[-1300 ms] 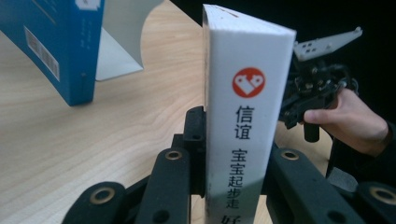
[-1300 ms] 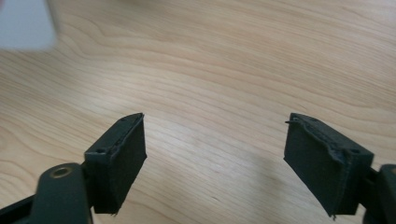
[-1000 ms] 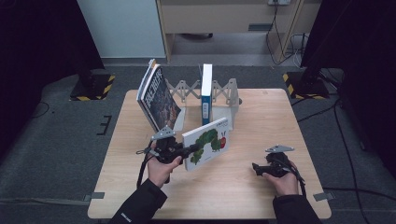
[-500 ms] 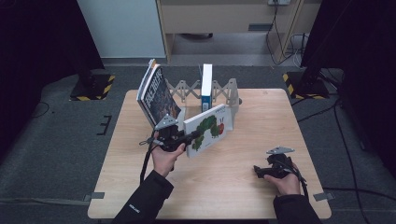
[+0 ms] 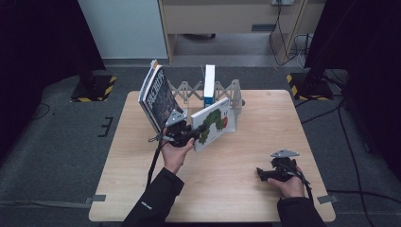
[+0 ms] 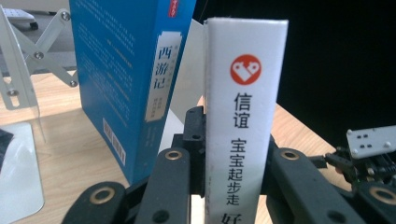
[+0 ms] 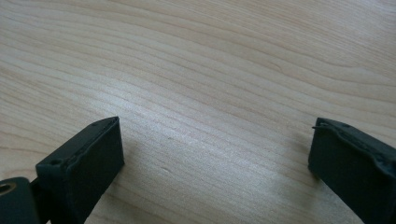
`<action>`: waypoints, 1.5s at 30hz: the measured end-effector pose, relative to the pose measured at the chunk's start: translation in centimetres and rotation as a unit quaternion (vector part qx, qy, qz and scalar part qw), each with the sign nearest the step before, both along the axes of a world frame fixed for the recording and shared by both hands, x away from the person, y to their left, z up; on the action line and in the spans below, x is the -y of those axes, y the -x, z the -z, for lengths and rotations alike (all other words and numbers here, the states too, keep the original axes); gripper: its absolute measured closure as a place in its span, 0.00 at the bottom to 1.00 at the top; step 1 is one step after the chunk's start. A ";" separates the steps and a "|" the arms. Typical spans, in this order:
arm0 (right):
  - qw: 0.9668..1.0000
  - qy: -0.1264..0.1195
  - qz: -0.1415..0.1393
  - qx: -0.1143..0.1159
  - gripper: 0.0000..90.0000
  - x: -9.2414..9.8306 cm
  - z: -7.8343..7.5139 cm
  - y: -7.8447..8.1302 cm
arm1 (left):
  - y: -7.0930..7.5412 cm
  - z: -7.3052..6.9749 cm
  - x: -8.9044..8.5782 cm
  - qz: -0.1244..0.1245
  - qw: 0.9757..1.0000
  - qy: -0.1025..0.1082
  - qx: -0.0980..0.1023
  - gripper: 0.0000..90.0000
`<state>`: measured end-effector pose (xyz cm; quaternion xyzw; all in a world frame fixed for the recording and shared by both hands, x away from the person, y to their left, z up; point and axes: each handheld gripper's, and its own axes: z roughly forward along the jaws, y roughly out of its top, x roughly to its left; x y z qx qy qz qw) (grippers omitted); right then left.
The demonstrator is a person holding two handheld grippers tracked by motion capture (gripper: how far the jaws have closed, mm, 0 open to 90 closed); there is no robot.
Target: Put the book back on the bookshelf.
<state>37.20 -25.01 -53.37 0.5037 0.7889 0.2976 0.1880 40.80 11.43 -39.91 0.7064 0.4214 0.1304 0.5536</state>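
Worktop (image 5: 236, 189), rack (image 5: 189, 90) at back. Picture book (image 5: 212, 124) held above mid-worktop, just before rack, near blue book (image 6: 126, 79). Stiff, light, glossy, likely slippery: clamp at spine. Left tool (image 6: 224, 186) grips spine; right tool (image 7: 215, 149), jaws just widened, empty.

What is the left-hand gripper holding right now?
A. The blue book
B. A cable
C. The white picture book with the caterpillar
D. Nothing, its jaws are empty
C: the left gripper is clamped on the white book, whose spine sits between its jaws, while the blue book stands free in the rack.
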 end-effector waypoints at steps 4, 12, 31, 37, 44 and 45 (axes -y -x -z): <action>1.000 -0.004 0.000 0.003 0.03 0.0 0.1 0.1 | -0.3 0.1 0.6 -0.005 1.000 0.006 0.003 0.83; 1.000 -0.010 0.002 0.018 0.01 0.0 0.4 0.3 | -1.1 0.6 2.4 -0.018 1.000 -0.003 0.019 0.83; 1.000 -0.014 0.003 0.026 0.01 0.1 0.5 0.4 | -3.1 3.0 5.1 -0.055 0.997 -0.040 0.029 0.83; 1.000 -0.014 0.003 0.026 0.01 0.1 0.5 0.4 | -3.5 3.8 5.9 -0.060 0.996 -0.052 0.030 0.83; 1.000 -0.014 0.004 0.026 0.01 0.0 0.6 0.4 | -4.0 4.5 6.3 -0.067 0.996 -0.056 0.024 0.83; 1.000 -0.014 0.004 0.027 0.01 0.0 0.6 0.4 | -4.1 4.6 6.3 -0.067 0.996 -0.058 0.025 0.83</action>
